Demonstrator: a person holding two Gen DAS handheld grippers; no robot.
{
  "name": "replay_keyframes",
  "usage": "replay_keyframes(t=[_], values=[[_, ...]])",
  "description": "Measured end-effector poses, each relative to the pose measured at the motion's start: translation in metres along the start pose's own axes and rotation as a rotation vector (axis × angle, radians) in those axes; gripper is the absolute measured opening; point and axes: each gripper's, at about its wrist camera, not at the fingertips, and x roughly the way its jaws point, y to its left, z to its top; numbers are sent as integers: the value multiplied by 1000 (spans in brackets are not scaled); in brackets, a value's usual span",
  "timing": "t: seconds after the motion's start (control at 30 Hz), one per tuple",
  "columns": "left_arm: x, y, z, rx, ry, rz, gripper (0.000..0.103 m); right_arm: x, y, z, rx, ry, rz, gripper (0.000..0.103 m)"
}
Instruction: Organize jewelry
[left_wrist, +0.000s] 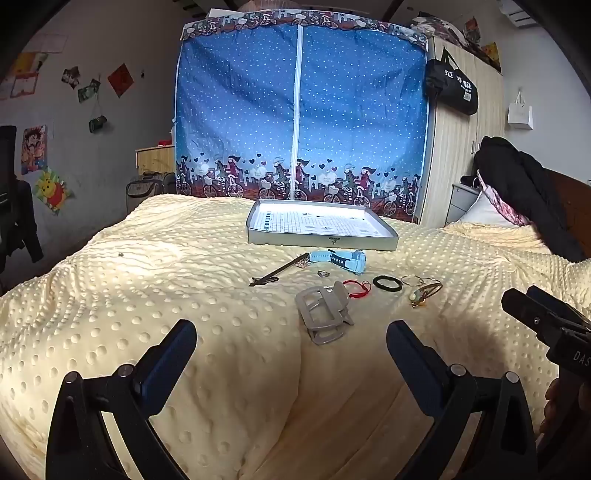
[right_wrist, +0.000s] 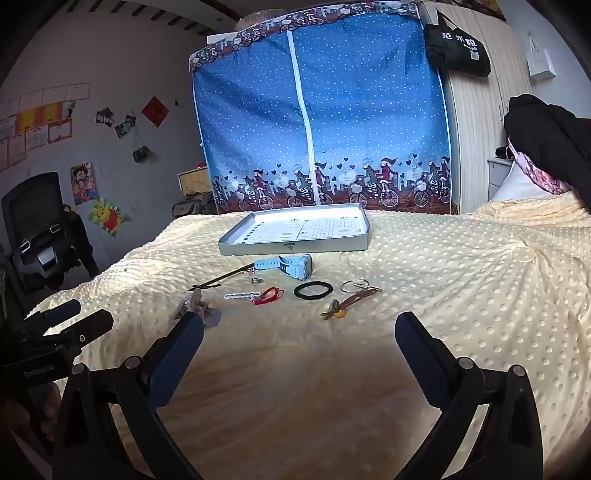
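Both hand-held grippers, left (left_wrist: 291, 345) and right (right_wrist: 299, 339), hover wide and empty over the bed (left_wrist: 147, 295). The jewelry (right_wrist: 312, 290) lies scattered near the grey tray (right_wrist: 295, 247), just in front.

both views were taken low over the near edge of the bed (left_wrist: 184, 258), faced along its length toward the far edge and the blue wardrobe (left_wrist: 303, 110). the left wrist view was set to the left, with the right gripper (left_wrist: 532, 306) seen at its right edge. the right wrist view was set to the right, with the left gripper (right_wrist: 70, 317) seen at its left edge. the tray (right_wrist: 295, 245) and the scattered jewelry (right_wrist: 314, 290) were shared mid-bed.
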Motion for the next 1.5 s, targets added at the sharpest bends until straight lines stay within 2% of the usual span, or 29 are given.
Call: replay_keyframes(t=[1.5], values=[[-4, -3, 1, 25, -21, -19, 103, 1, -4, -3, 23, 10, -10, 102]])
